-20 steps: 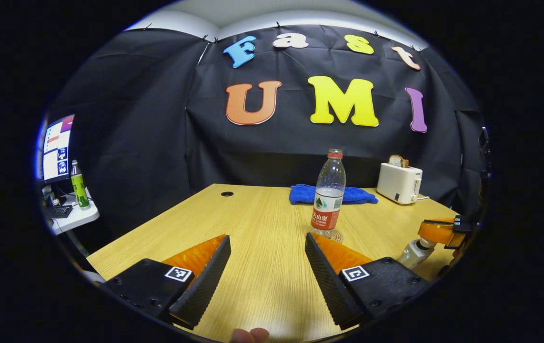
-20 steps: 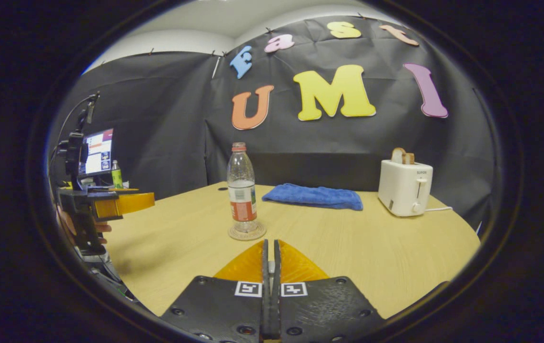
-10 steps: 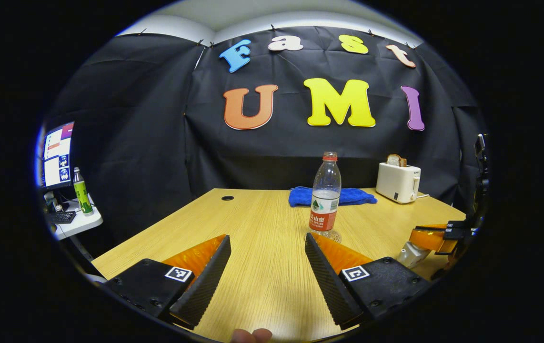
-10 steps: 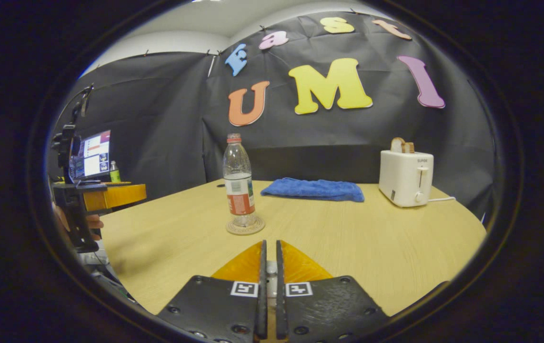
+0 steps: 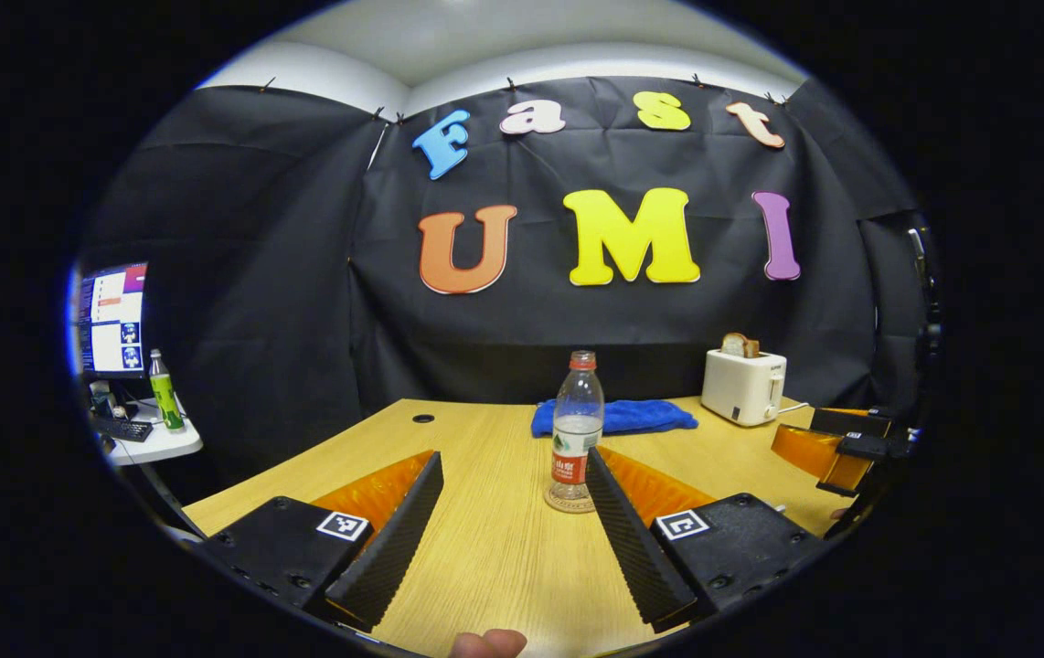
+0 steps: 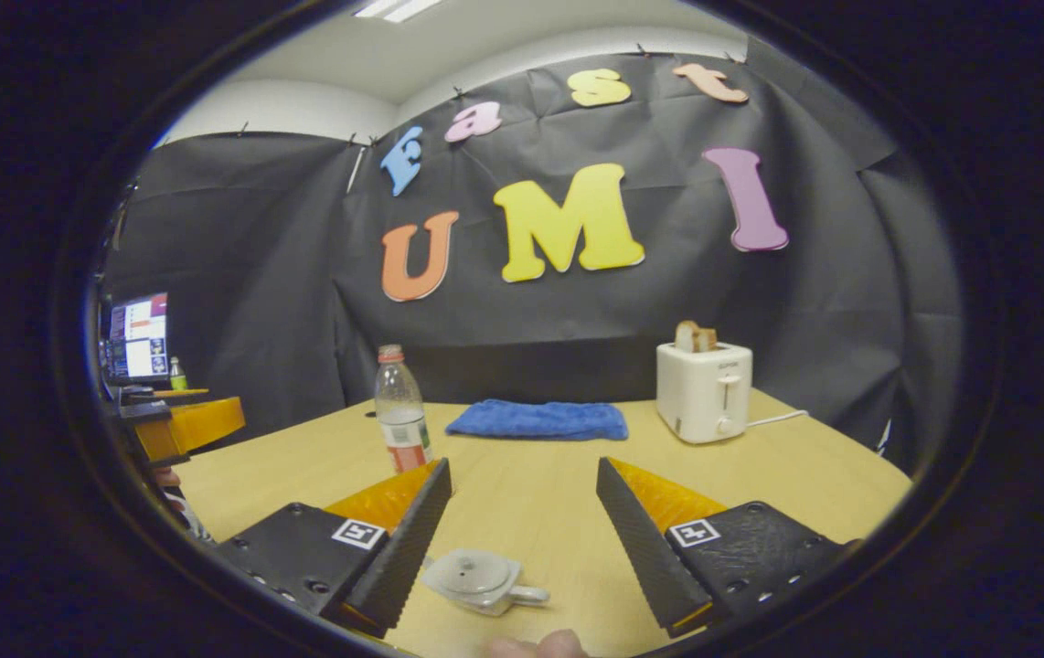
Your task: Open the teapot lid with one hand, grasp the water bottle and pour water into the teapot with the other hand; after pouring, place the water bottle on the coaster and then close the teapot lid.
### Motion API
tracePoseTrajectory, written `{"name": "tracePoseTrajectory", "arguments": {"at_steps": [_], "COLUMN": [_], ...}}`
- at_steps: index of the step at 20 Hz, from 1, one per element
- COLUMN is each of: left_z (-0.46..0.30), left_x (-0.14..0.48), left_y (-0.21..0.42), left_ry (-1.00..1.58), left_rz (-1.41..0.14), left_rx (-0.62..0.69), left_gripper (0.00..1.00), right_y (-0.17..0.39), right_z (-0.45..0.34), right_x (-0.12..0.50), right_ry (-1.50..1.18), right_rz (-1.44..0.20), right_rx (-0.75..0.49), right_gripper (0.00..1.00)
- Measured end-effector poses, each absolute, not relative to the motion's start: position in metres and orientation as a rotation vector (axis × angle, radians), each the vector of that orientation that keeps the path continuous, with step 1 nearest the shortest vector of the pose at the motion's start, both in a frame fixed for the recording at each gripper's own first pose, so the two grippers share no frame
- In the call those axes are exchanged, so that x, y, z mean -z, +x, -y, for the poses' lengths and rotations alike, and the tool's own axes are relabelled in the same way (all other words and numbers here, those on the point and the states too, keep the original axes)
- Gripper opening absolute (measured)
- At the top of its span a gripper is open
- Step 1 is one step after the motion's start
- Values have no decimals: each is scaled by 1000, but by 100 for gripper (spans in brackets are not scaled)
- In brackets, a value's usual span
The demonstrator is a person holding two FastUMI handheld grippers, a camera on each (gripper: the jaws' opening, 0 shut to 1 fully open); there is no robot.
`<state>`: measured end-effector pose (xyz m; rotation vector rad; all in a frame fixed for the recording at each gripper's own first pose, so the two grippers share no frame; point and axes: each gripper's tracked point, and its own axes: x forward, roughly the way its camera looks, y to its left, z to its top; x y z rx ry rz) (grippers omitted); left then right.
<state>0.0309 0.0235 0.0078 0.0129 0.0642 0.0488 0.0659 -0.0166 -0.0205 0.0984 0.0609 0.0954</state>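
A clear water bottle (image 5: 576, 419) with a red cap and red label stands upright on a round coaster (image 5: 568, 501) mid-table. My left gripper (image 5: 513, 457) is open, well short of the bottle, with nothing between its fingers. In the right gripper view a small white teapot (image 6: 478, 578) sits on the table with its lid on, low between the fingers of my open right gripper (image 6: 524, 464), untouched by either. The bottle (image 6: 400, 422) stands beyond that gripper's left finger. The left gripper (image 6: 182, 425) hangs at the far left, the right gripper (image 5: 837, 448) at the left view's right edge.
A white toaster (image 6: 703, 391) with bread in it stands at the back right of the wooden table (image 6: 760, 457). A folded blue towel (image 6: 537, 420) lies at the back. A monitor (image 5: 111, 320) and a green bottle (image 5: 162, 402) sit on a side desk to the left.
My right gripper has gone from shut to open, and the teapot with its lid on now shows between its fingers. Both grippers have drawn back from the bottle, which looks smaller.
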Motion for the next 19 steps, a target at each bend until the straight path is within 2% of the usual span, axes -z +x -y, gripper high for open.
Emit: {"name": "tracePoseTrajectory", "arguments": {"at_steps": [1, 2, 6, 7, 12, 19], "left_z": [-15, 0, 47, 55, 78, 71], "left_x": [-13, -18, -35, -37, -43, -45], "left_y": [27, 23, 8, 4, -14, -20], "left_ry": [21, 27, 59, 58, 44, 33], "left_rz": [-52, -41, 0, 4, 37, 49], "left_rx": [-50, -31, 32, 44, 50, 22], "left_gripper": [98, 98, 97, 96, 96, 96], "right_y": [58, 49, 9, 0, -35, -35], "right_z": [33, 46, 78, 80, 90, 96], "right_x": [9, -2, -28, -29, -22, -21], "right_ry": [82, 69, 17, 9, 8, 48], "right_rz": [-38, -13, 67, 77, 100, 96], "right_rx": [-57, -30, 55, 64, 104, 115], "right_gripper": [94, 96, 96, 92, 95, 96]}}
